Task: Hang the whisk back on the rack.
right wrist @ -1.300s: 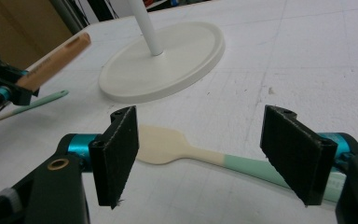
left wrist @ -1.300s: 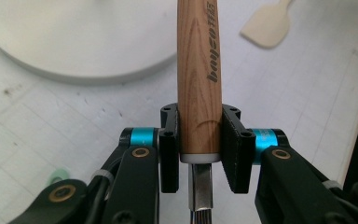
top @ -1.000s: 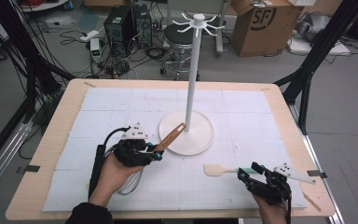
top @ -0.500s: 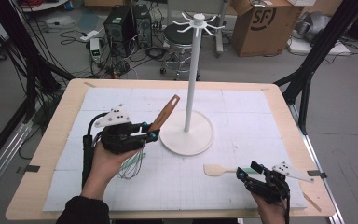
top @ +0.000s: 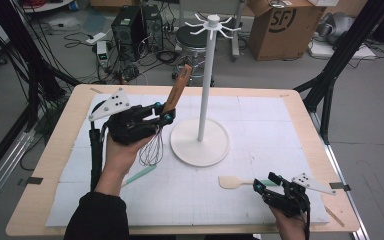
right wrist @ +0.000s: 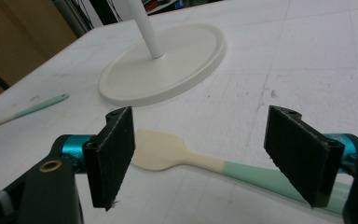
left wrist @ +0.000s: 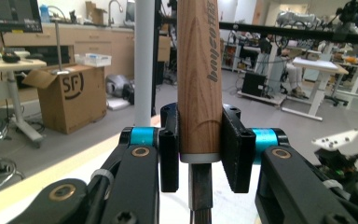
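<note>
The spatula [right wrist: 205, 163] is lying flat on the bench [top: 300, 125] between the spread pads of the right hand-held gripper [top: 269, 186], not yet grasped. Farther off, the left hand-held gripper [top: 161, 116] is clenching the whisk [top: 152, 147] by its wooden handle, holding it up beside the white hook stand [top: 206, 80]; judging by this, hanging is yet to come.
</note>
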`<state>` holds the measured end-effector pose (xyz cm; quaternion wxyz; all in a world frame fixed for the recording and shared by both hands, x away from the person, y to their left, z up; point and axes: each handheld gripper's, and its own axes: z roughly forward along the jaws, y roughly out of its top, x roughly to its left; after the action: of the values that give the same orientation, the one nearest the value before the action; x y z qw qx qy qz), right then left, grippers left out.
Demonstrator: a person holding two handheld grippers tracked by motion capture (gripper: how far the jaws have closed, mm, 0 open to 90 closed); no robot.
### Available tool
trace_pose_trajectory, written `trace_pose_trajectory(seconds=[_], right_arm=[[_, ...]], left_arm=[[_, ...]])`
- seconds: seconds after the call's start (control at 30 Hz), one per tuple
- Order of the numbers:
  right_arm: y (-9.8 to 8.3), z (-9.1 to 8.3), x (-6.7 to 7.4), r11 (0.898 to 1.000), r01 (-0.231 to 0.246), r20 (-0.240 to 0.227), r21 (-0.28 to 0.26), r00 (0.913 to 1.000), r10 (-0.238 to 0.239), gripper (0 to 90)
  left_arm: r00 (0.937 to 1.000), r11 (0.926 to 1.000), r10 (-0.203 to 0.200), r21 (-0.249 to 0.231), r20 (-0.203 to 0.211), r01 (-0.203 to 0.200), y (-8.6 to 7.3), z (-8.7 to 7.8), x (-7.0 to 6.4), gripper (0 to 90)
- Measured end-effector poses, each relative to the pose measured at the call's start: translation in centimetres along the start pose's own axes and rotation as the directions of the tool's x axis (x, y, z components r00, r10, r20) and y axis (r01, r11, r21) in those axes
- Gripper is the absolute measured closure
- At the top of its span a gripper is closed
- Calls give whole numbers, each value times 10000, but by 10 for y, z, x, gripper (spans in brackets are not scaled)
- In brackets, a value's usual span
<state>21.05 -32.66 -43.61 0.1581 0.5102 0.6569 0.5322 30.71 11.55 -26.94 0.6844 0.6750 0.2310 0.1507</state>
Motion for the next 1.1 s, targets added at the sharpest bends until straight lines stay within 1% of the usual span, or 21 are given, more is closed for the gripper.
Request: trace_pose_trajectory(seconds=[0.03,0.1,0.13,0.17,0.2,0.23,0.37,0.4,0.47,0.53,0.6,0.67,0.7,0.77,0.8,0.83,0.9,0.93,1.0,1.1], right_arm=[[0,-1,0,10000,-62,22,-50,10000,62,242],[0,-2,-2,9998,-14,33,-175,10000,15,242],[0,-3,-2,9998,-132,9,-137,9999,133,242],[0,-2,-2,9999,-77,38,-130,10000,78,242],[-1,-2,-2,9999,-131,24,-100,9999,131,242],[-1,-2,-3,9999,-74,13,-105,10000,74,242],[-2,-3,-3,9998,-212,41,-69,9998,212,242],[-2,-3,-3,9998,-202,41,-77,9998,202,242],[-2,-3,-5,9998,-134,36,-124,9999,135,242],[-3,-4,-5,9997,-228,64,-133,9997,229,242],[-3,-4,-6,9996,-223,68,-176,9997,225,243],[-3,-5,-6,9993,-346,98,-140,9993,347,242],[-3,-5,-7,9994,-329,82,-145,9994,331,242],[-3,-5,-7,9993,-362,82,-96,9993,363,242],[-3,-6,-7,9993,-356,60,-85,9993,357,242],[-3,-6,-7,9995,-287,64,-152,9996,288,242],[-3,-7,-7,9994,-297,68,-198,9995,298,242],[-3,-8,-6,9990,-410,62,-172,9991,411,242],[-3,-8,-6,9991,-390,93,-192,9992,392,243],[-2,-9,-7,9990,-364,76,-268,9993,366,243]], left_arm=[[10000,9999,7,-136,37,-7,2,1,1,712],[9985,9983,-155,-549,530,184,4,3,4,711],[9978,9970,-262,-717,606,306,6,4,6,711],[9972,9961,-319,-798,672,373,7,5,8,711],[9971,9953,-339,-882,685,399,9,6,9,712],[9970,9946,-344,-955,694,409,10,7,10,712],[9976,9944,-257,-1011,645,322,18,12,14,711],[9971,9937,-283,-1061,701,356,21,14,15,711],[9972,9923,-324,-1175,670,401,24,16,17,711],[9978,9923,-293,-1182,592,361,27,19,20,711],[9971,9923,-357,-1158,675,433,30,22,22,711],[9977,9922,-294,-1192,605,365,33,24,24,711],[9972,9920,-340,-1188,664,417,35,26,25,711],[9976,9924,-360,-1154,587,426,38,28,27,711],[9976,9927,-321,-1144,612,390,39,29,28,711],[9972,9928,-348,-1122,668,422,40,29,29,711],[9974,9936,-334,-1054,639,400,43,32,30,711],[9971,9930,-377,-1092,668,449,44,33,30,711],[9970,9927,-459,-1089,626,525,43,35,31,710],[9970,9941,-505,-931,592,558,41,37,34,711]])
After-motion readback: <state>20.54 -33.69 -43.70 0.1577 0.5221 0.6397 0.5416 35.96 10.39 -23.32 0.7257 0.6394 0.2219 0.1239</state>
